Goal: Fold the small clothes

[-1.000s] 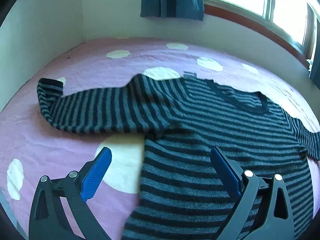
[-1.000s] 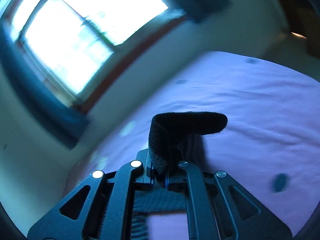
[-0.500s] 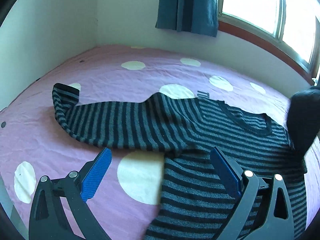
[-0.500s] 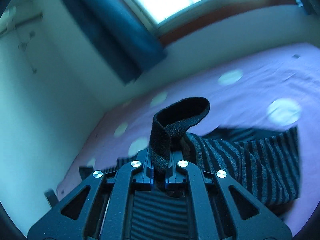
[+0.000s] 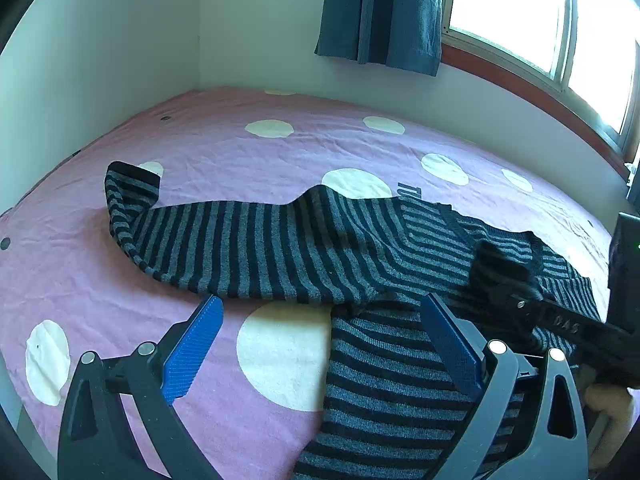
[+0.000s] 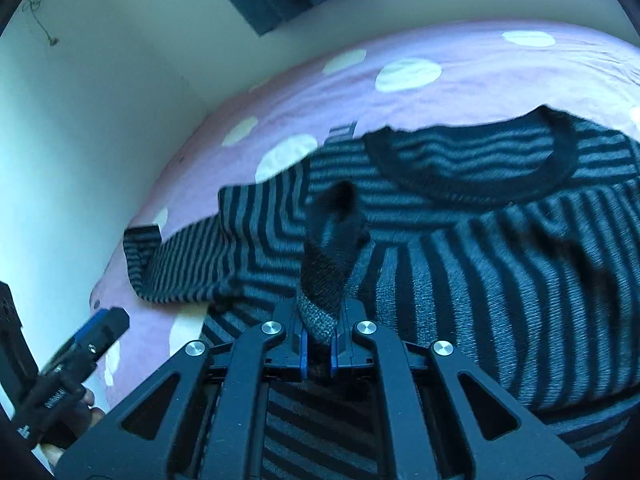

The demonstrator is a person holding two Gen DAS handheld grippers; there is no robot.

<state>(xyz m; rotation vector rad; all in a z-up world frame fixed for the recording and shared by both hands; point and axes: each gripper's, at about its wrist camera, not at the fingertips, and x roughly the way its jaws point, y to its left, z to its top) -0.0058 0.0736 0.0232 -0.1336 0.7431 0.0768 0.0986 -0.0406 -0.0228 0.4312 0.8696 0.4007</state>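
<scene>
While the left gripper [image 5: 320,344] hangs wide open and empty, the right gripper [image 6: 319,344], clamped on the sleeve cuff [image 6: 328,248], has swung it across the sweater [image 6: 500,248], so one sleeve fold looks nearly laid.

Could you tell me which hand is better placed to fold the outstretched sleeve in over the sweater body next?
Left, probably. The left tool is open, empty and hovers just before the outstretched sleeve, while the right tool is shut on the other sleeve's cuff over the sweater body.
</scene>
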